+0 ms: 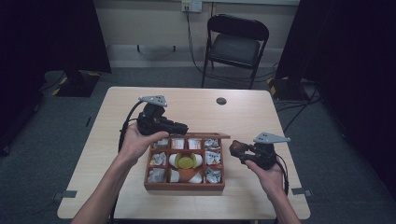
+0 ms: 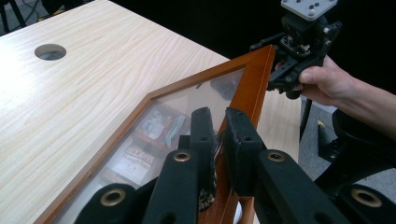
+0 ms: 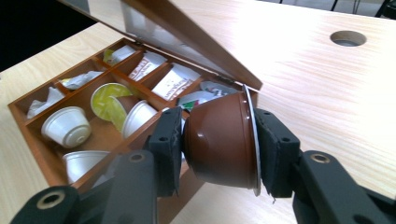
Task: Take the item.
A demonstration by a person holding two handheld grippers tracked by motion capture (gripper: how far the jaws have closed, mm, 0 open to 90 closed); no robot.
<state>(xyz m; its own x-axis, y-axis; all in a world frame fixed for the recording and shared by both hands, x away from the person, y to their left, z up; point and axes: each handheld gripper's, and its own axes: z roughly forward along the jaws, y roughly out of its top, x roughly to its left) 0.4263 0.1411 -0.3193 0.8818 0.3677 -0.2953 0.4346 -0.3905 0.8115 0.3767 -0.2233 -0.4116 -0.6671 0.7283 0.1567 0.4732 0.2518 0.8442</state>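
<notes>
left hand-held gripper [image 2: 215, 128] clenched on the raised glass lid's wooden frame [image 2: 252, 88]; right hand-held gripper [image 3: 219, 140] grasping a brown capsule [image 3: 219, 140] sideways between its pads, wooden box [image 3: 32, 126] just beyond

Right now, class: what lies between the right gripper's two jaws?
A brown capsule lies on its side, clamped in the right gripper, shown in the right gripper view.

Dim and soft in the high view, with dark surroundings swallowing detail beyond the pale table [image 1: 140, 196]. Brighter and sharper along the jaws in both gripper views, with glare on the glass lid [image 2: 187, 100] ahead of the left gripper [image 2: 220, 135]. Glossy highlights on the brown capsule [image 3: 219, 140] between the right gripper's [image 3: 218, 151] pads, slight blur nearest the lens.
</notes>
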